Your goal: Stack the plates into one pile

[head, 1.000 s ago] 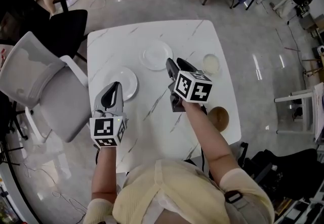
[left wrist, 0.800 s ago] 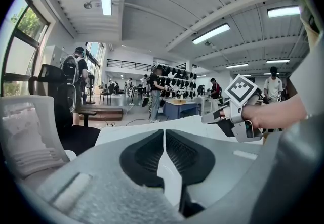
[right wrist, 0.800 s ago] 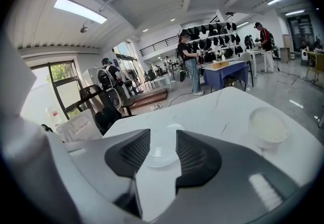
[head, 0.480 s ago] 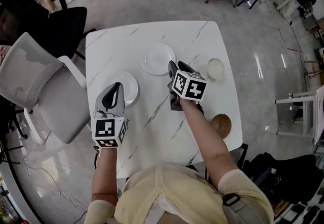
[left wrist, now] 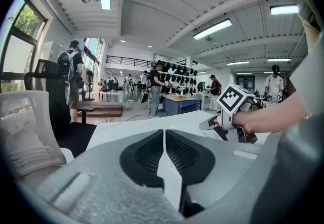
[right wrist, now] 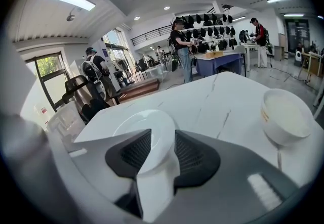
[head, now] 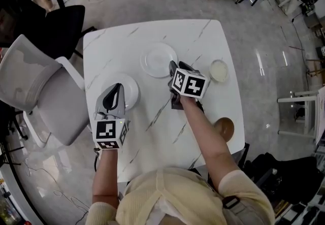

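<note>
Right claw (head: 174, 65), jaws apart but just narrowing, has the centre plate (head: 156, 58)'s near rim between them; left claw (head: 117, 87), closed and empty, overlaps the left plate (head: 131, 92).

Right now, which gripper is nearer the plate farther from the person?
Right. The right gripper, jaws just closing, has the rim of the far plate between them; the left gripper hovers over the near plate.

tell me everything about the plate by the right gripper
The far plate is round, glossy white, seemingly ceramic, with a shallow well and raised rim, and it is empty. It lies flat on the white marbled table, apart from the other plate. Its near rim sits between the open jaws of the right gripper, which have just been closing; the pads do not press it.
</note>
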The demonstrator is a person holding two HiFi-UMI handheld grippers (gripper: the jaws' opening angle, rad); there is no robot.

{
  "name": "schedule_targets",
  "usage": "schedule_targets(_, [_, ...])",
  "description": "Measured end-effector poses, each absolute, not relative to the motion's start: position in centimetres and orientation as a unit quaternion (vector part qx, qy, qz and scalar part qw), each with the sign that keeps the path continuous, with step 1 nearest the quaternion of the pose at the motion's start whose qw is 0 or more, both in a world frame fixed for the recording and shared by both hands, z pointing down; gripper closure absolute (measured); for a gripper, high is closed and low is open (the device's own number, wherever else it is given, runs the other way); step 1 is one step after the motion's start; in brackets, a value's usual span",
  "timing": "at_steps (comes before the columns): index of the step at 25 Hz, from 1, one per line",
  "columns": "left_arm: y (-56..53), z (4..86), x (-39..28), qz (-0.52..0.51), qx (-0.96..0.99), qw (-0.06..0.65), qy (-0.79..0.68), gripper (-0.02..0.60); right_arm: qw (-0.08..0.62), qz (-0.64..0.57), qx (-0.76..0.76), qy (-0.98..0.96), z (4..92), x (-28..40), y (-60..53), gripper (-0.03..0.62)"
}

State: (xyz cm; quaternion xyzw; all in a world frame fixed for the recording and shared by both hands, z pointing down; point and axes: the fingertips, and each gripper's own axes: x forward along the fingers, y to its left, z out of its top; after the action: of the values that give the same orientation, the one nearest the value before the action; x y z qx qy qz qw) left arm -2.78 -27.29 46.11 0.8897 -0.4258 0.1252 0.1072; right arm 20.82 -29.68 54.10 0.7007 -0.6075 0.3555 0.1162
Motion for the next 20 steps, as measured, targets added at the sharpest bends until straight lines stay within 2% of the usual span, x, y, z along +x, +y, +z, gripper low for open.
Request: schedule_targets(20, [-28.0,47.2,-3.1,0.129,0.885,0.114,-0.432,0.569,0.145,0.391,0.698,-0.582,56.3,21.3,-31.1,0.455])
